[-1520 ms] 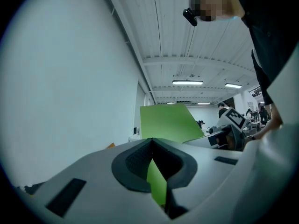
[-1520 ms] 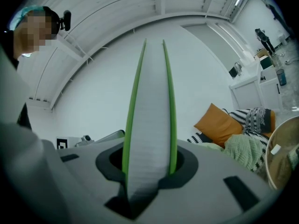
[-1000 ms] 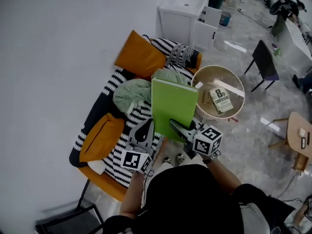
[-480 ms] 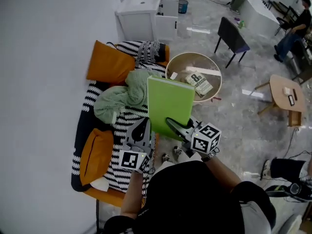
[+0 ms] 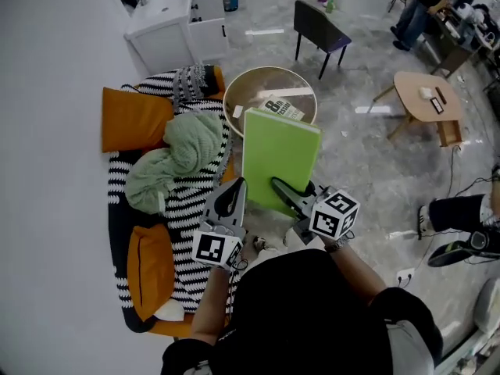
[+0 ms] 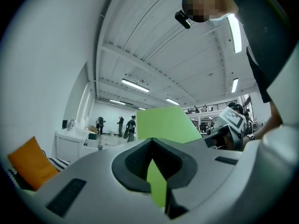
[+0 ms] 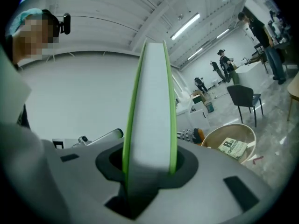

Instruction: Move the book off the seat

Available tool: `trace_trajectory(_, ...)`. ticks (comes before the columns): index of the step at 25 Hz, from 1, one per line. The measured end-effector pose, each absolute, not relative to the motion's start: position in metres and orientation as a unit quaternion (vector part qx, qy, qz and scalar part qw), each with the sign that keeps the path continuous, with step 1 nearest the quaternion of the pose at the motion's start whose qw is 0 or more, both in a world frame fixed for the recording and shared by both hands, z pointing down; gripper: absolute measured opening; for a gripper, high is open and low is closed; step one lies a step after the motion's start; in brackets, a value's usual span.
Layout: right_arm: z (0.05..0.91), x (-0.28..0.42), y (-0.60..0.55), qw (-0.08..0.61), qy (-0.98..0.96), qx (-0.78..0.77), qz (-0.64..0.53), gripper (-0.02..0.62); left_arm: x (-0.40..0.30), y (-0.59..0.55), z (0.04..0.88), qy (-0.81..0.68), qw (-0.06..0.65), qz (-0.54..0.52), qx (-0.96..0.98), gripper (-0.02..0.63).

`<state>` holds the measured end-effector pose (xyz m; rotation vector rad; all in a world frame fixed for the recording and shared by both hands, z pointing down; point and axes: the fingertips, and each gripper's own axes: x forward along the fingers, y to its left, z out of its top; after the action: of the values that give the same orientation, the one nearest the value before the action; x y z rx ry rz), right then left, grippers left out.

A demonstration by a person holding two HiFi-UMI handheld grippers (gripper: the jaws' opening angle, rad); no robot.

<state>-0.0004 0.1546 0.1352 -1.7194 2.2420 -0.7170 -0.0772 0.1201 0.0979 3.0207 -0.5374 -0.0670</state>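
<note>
Right of the striped seat (image 5: 186,219), held aloft: green book (image 5: 280,158), clear of the cushions.
Right gripper (image 5: 286,191) clamped across its page block; left gripper (image 5: 233,195) pinched on a thin green edge, probably to steady it towards the round table (image 5: 258,91).

green book (image 6: 169,125) edge seemingly pinched in hand-held gripper (image 6: 154,171), orange cushion (image 6: 27,160) left

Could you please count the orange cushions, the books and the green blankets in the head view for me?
Orange cushions: 2
Books: 2, a green book and a pale book on the round table
Green blankets: 1
Total: 5
</note>
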Motion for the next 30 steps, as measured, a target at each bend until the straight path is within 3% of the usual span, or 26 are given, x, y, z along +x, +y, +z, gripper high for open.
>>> trace_trajectory(15, 0.143, 0.108, 0.217, 0.146, 0.699, -0.656, -0.245, 0.129, 0.044, 0.168, 0.103, -0.075, 0.040, -0.002, 0.996, 0.008)
trace_trajectory(30, 0.152, 0.263, 0.274, 0.153, 0.687, -0.667, -0.243, 0.130, 0.193, 0.228, 0.107, -0.068, 0.035, 0.004, 0.997, 0.008)
